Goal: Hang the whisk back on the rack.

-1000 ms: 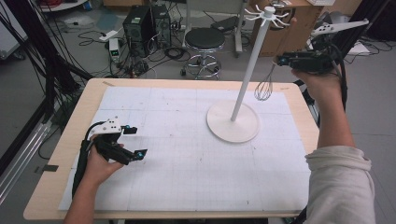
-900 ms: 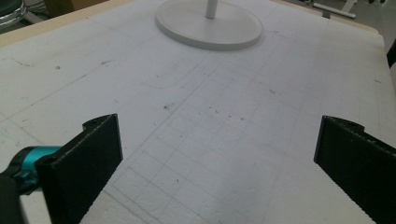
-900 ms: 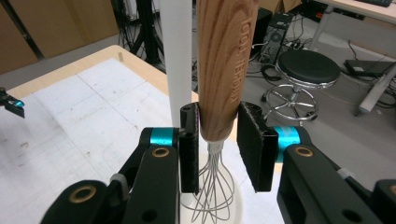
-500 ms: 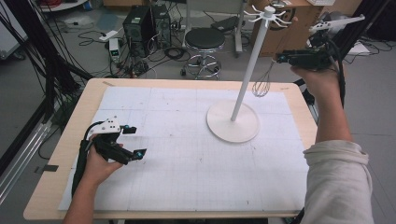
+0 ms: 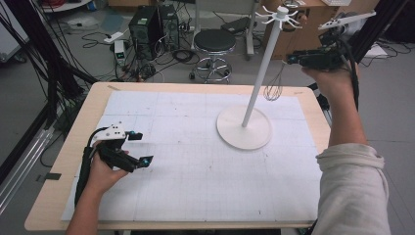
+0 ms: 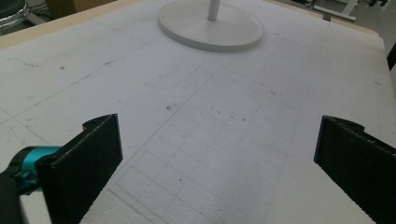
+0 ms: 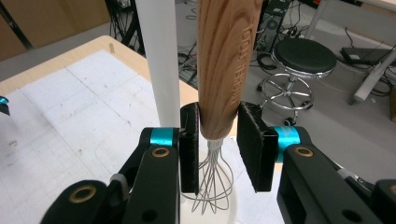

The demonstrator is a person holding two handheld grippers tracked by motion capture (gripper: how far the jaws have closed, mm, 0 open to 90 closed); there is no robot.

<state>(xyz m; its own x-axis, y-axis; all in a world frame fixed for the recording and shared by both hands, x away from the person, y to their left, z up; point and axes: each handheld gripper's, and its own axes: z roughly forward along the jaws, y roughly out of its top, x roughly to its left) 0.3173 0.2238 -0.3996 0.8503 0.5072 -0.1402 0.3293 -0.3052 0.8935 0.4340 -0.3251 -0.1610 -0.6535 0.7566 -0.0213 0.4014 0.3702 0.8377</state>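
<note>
Right gripper [image 5: 293, 58] sits at the upper right of the high view, clamped on a whisk [image 5: 274, 88] hanging beside the white stand [image 5: 262, 73]. Left gripper [image 5: 139, 147], lower left, rests over the table [image 5: 186, 88].

Its own view shows jaws wide apart above the gridded mat [image 6: 224, 130].

Right gripper view: jaws pinch the wooden handle [image 7: 224, 65] at centre (wires below); I'd lift straight, then ease toward a hook.

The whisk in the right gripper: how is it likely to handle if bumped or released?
The whisk is clamped by its round wooden handle, so it might pivot or slip between the right gripper pads. Its thin wire loops probably flex and spring back if they touch the white stand pole. It looks light.
</note>
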